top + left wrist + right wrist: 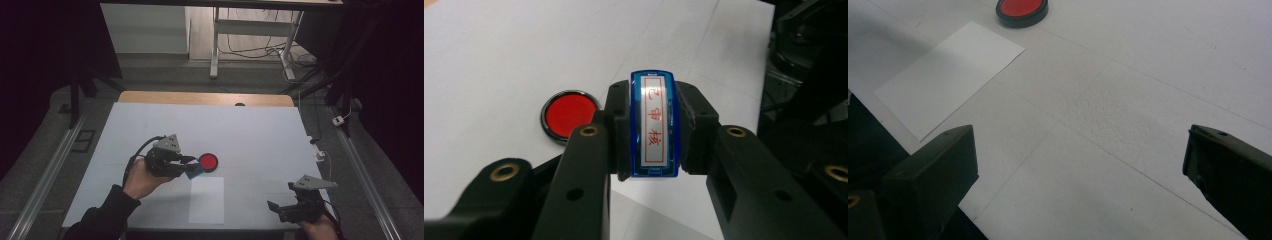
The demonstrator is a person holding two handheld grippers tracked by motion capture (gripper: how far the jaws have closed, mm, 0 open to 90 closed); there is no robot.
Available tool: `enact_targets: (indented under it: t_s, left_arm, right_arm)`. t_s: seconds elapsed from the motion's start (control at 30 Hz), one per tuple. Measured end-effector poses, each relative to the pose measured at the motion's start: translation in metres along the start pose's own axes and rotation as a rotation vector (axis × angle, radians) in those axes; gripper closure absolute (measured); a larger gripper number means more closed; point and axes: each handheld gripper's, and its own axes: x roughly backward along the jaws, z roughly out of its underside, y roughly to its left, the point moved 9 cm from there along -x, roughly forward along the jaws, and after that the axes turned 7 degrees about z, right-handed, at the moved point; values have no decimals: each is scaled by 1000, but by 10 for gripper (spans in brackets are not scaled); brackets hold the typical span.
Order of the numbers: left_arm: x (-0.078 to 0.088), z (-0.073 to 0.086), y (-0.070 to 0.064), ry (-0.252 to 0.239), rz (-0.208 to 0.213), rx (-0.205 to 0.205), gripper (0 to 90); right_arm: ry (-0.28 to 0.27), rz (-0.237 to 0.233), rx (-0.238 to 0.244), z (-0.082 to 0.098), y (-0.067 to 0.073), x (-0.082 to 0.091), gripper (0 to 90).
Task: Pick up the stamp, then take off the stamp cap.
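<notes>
Your blue stamp (653, 125) is a small block with a translucent blue casing and a white label printed in red characters, and it sits clamped upright between the two black jaws, lifted off the table. Its near neighbour is the red ink pad (570, 113), a round black-rimmed dish lying flat and open, just beside the stamp and apart from it.

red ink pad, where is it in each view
High view: the red ink pad sits mid-table, just right of the left gripper.
Left gripper view: left of centre, beside the jaws.
Right gripper view: top edge.
Shared landmark: the white paper sheet, near the pad.
</notes>
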Motion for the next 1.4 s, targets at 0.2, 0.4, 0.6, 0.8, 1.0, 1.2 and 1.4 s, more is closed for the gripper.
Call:
enact_targets:
  t_s: [0.2, 0.4, 0.6, 0.8, 1.0, 1.2, 1.4]
  left_arm:
    - [0, -1, -5, -8, 42, -25, 705]
    - [1, -3, -10, -17, 64, -33, 704]
    - [2, -6, -14, -22, 79, -40, 705]
    - [2, -6, -14, -20, 80, -43, 704]
    - [2, -6, -13, -19, 76, -43, 704]
    - [0, -5, -10, -12, 54, -56, 704]
    - [-1, -4, -6, 0, 0, -70, 705]
  right_arm:
    - [-4, 0, 10, 0, 1, 1, 10]
    - [0, 2, 20, 0, 1, 0, 10]
    - [-8, 3, 17, 0, 1, 1, 10]
    - [-42, -11, 9, -5, 3, 3, 9]
    - [-54, -53, 24, -11, 11, 3, 9]
    - [-70, -72, 67, -20, 20, 0, 0]
    - [-96, -123, 123, -26, 34, -7, 0]
